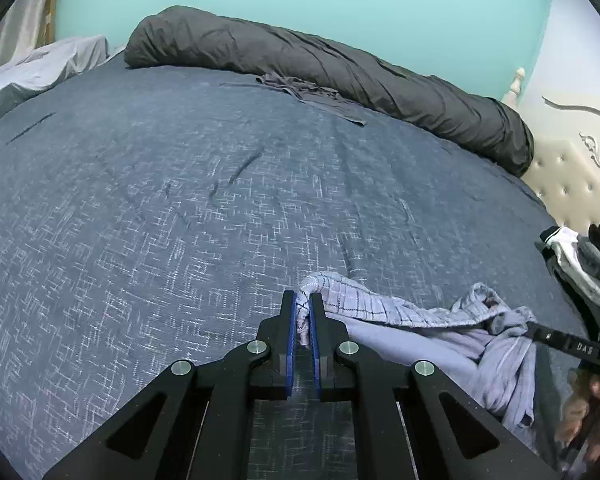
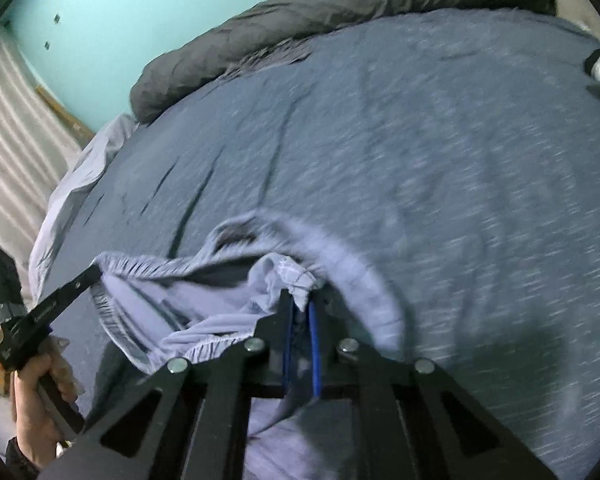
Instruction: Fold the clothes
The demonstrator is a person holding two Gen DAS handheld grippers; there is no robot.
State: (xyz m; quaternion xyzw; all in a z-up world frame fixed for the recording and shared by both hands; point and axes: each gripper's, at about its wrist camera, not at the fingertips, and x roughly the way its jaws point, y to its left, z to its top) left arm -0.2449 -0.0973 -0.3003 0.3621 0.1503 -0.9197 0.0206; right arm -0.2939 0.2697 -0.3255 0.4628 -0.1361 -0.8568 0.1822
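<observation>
Now both grippers are pinching the same pale lilac garment (image 1: 440, 332) over the blue bedspread (image 1: 180, 200): the left gripper (image 1: 304, 312) has its fingers clamped on a checked corner, and the right gripper (image 2: 300, 300) has its fingers nipped shut on a gathered bit of the elastic waistband, likely so the cloth can be stretched out flat before folding. No basket or box shows, only a loose pile of other clothes (image 1: 576, 256) at the bed's edge and a rolled grey duvet (image 1: 320, 64) along the far side.
</observation>
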